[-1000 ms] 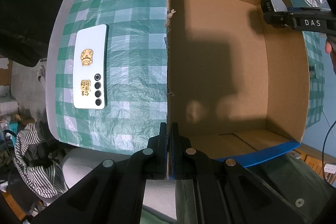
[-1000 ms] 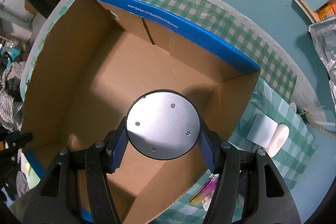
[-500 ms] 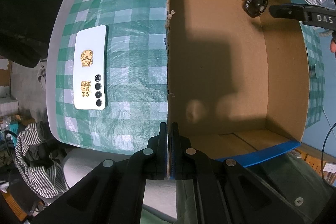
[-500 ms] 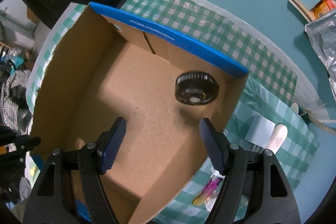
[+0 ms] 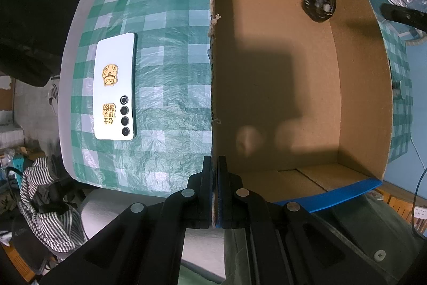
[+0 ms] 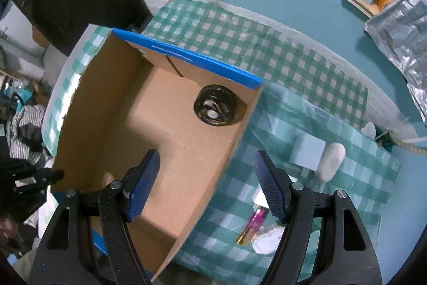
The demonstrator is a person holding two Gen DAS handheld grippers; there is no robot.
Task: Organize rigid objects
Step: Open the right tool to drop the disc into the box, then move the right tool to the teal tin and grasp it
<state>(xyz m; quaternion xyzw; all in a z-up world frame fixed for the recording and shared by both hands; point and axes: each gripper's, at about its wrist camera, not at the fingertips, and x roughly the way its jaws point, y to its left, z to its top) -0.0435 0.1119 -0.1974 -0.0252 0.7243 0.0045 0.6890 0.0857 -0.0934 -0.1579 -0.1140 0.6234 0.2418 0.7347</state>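
Left tongs [image 5: 215, 178]: pressed together on the near wall of the cardboard box [image 5: 267, 87], pinching the cardboard edge at the lower centre of the left wrist view. One finger sits outside the wall, the other inside.

Right tongs [image 6: 208, 183]: spread wide, nothing between the blue pads [image 6: 141, 186]. In the right wrist view they hang above the box's right wall, left pad over the box floor, right pad over the checked cloth [image 6: 307, 87]. Slight motion blur in this view. In the left wrist view one black finger of these tongs enters from the right edge, upper right of frame.

Task item: black round ribbed part [image 6: 215, 105], lying on the box floor in the far corner, close against the blue-edged wall. Same part appears at upper right of the left wrist view [image 5: 319, 4]. A pale spot shows at its centre. Apart from both tongs.

Outside the box, left wrist view: white phone [image 5: 115, 86], back up with gold stickers, flat on the cloth-covered bench at left centre, well apart from the box.

Outside the box, right wrist view, lower right: pink and gold battery-like cylinder [image 6: 252, 226], white oval object [image 6: 331, 162] just beside a pale square block [image 6: 309, 152].

Foil-like silver bag [image 6: 400, 26] at upper right.
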